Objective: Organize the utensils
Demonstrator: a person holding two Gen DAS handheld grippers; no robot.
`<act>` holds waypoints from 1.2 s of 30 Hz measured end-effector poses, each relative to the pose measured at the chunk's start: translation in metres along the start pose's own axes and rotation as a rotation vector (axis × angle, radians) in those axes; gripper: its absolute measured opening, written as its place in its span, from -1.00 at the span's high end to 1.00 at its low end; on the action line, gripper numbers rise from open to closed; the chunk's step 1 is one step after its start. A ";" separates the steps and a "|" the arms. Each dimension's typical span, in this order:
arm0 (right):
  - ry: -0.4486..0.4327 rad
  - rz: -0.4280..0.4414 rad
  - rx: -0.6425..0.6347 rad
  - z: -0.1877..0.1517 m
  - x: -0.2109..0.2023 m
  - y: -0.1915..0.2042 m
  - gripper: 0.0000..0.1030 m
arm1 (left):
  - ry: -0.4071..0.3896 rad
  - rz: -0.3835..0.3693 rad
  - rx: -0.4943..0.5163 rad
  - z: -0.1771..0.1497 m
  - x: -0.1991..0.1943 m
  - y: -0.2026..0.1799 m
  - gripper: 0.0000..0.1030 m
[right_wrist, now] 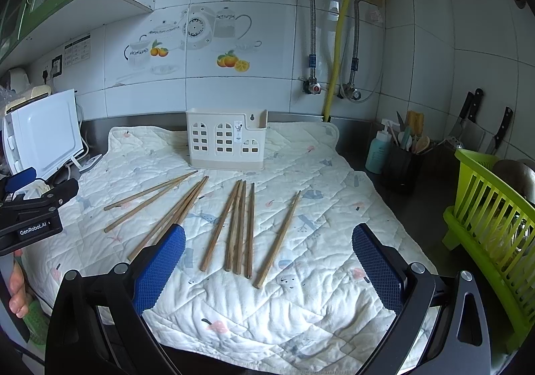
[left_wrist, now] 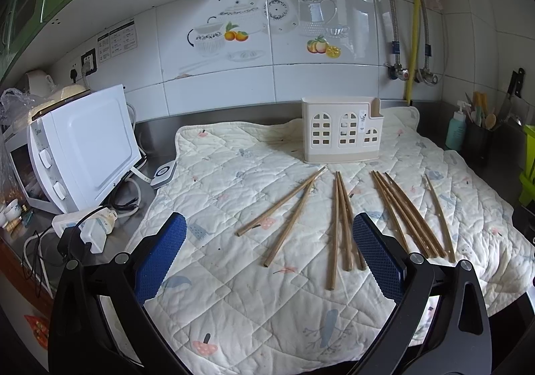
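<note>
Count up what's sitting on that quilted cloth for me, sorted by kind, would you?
Wooden chopsticks: 10 (some lie bunched together, so this is my best reading)
Cream utensil holder: 1
Total: 11

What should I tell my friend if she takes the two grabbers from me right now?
Left gripper: open, holding nothing, hovering low over the near part of the quilted cream mat.
Right gripper: open, holding nothing, hovering over the same mat.
The brown wooden chopsticks all lie loose on the mat, in a fan of small bunches with one lying alone on the right.
The cream plastic utensil holder with window-shaped cutouts stands upright at the back of the mat; no chopsticks stick out of it.
Done: nothing put away.
Left: pick up the chopsticks and stand them in the holder.
</note>
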State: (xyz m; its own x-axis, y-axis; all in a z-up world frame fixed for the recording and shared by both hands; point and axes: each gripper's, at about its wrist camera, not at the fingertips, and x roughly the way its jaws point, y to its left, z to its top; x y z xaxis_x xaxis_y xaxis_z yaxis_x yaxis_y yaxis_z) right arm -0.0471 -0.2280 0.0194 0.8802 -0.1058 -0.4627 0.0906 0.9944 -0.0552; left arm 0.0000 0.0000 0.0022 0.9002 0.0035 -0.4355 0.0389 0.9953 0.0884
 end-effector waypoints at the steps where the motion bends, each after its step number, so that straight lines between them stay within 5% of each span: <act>1: 0.000 0.000 0.001 0.000 0.000 0.000 -0.88 | 0.000 0.001 -0.001 0.000 0.001 0.000 -0.91; 36: 0.014 0.004 0.014 -0.002 0.019 0.000 -0.88 | 0.017 0.015 -0.007 0.004 0.024 0.006 -0.91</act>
State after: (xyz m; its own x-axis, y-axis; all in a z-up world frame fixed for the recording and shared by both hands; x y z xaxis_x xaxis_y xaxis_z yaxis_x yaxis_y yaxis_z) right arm -0.0314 -0.2302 0.0086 0.8741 -0.1015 -0.4750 0.0935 0.9948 -0.0406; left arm 0.0240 0.0057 -0.0040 0.8933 0.0196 -0.4490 0.0228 0.9958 0.0889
